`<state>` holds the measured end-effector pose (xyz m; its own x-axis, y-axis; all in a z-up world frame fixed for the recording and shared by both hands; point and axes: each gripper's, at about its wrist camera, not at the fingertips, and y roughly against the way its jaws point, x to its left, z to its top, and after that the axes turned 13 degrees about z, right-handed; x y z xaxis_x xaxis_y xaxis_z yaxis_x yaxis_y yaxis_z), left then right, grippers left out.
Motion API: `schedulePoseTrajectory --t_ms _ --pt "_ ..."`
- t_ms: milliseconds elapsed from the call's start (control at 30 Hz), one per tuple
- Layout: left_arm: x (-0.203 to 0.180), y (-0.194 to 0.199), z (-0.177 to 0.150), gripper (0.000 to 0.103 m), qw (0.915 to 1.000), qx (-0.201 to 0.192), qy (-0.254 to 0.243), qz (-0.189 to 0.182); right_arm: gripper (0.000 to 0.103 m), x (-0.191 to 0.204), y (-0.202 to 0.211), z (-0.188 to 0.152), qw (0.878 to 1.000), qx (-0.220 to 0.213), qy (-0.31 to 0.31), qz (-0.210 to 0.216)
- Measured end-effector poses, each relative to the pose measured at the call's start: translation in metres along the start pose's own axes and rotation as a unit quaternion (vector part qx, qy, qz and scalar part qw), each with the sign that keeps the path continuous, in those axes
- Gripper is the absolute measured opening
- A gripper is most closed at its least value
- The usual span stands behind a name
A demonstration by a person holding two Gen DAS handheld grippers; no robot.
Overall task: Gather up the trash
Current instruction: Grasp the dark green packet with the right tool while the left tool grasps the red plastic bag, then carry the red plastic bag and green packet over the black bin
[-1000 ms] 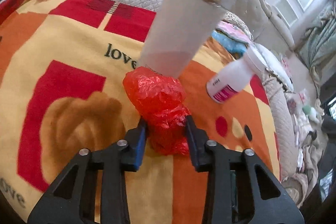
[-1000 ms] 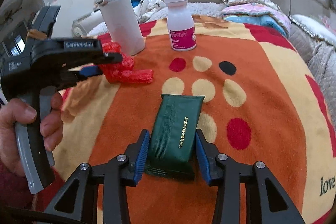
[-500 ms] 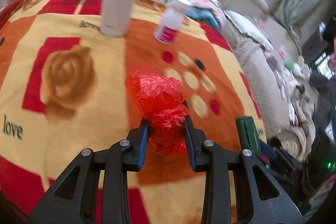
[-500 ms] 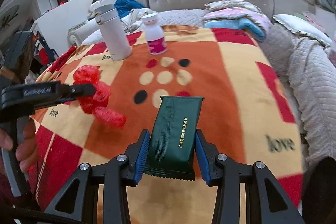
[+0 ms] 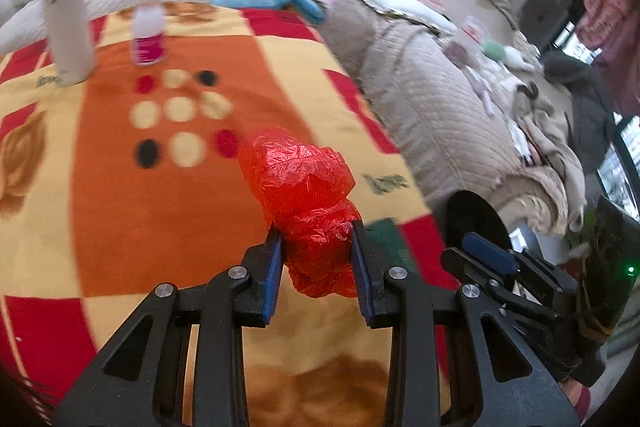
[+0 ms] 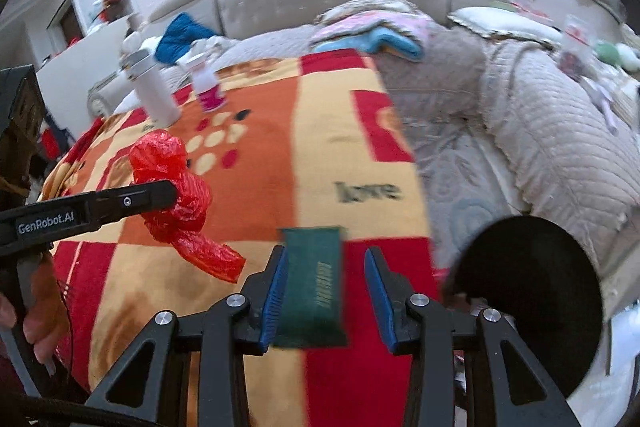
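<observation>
Fingers of left tool (image 5: 316,265) are pinching red bag (image 5: 308,203); only right view is showing right tool (image 6: 326,283) closing, seemingly gapped, around green packet (image 6: 314,287).

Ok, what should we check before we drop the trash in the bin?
1. Red bag gripped by left claw: ok, both pads press on it.
2. Green packet gripped by right claw: cannot tell; it sits between the pads, but a gap shows beside one.
3. Bin in sight: ok, a round black mouth beside the bed, probably the bin.
4. Claws above the bin: not ok, both hang over the blanket.
5. Flask and bottle upright: ok, both stand at the far end.
</observation>
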<state>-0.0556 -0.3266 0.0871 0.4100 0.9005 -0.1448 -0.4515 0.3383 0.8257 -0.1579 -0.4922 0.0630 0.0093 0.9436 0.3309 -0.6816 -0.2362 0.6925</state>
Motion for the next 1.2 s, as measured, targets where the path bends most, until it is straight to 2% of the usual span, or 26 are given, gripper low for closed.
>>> schedulePoseTrajectory --t_ms 167,300,333,400,433,567,667,700,867,1200 --pt "-0.028 -0.004 0.001 0.029 0.9998 -0.004 -0.020 0.002 0.038 -0.030 0.014 -0.008 0.999 -0.003 -0.048 0.018" --pt "-0.019 0.002 0.008 0.029 0.9994 -0.017 -0.019 0.025 0.039 -0.024 0.006 -0.008 0.998 0.006 -0.050 0.039" --pt "-0.014 0.003 0.009 0.029 0.9992 -0.019 -0.017 0.032 0.041 -0.021 0.003 -0.009 0.998 0.010 -0.049 0.043" --pt "0.000 0.006 0.011 0.029 0.9984 -0.022 -0.013 0.050 0.051 -0.011 -0.010 -0.008 0.998 0.023 -0.040 0.052" --pt "0.007 0.007 0.011 0.029 0.9981 -0.023 -0.009 0.056 0.051 -0.005 -0.018 -0.008 0.997 0.032 -0.034 0.056" --pt "0.024 0.008 0.011 0.029 0.9978 -0.018 0.005 0.063 0.051 0.013 -0.053 -0.010 0.997 0.062 -0.005 0.048" --pt "0.022 0.010 0.010 0.029 0.9983 -0.018 0.005 0.056 0.040 0.015 -0.058 -0.014 0.998 0.058 0.015 0.031" --pt "0.019 0.011 0.009 0.029 0.9984 -0.019 0.002 0.052 0.040 0.013 -0.056 -0.015 0.998 0.059 0.013 0.033" --pt "-0.008 0.009 0.010 0.029 0.9994 -0.014 -0.013 0.028 0.039 -0.007 -0.020 -0.016 0.999 0.026 -0.001 0.018" --pt "-0.103 -0.018 0.004 0.029 0.9973 0.011 -0.066 -0.029 0.039 -0.078 0.033 -0.023 0.997 -0.001 -0.059 -0.050"
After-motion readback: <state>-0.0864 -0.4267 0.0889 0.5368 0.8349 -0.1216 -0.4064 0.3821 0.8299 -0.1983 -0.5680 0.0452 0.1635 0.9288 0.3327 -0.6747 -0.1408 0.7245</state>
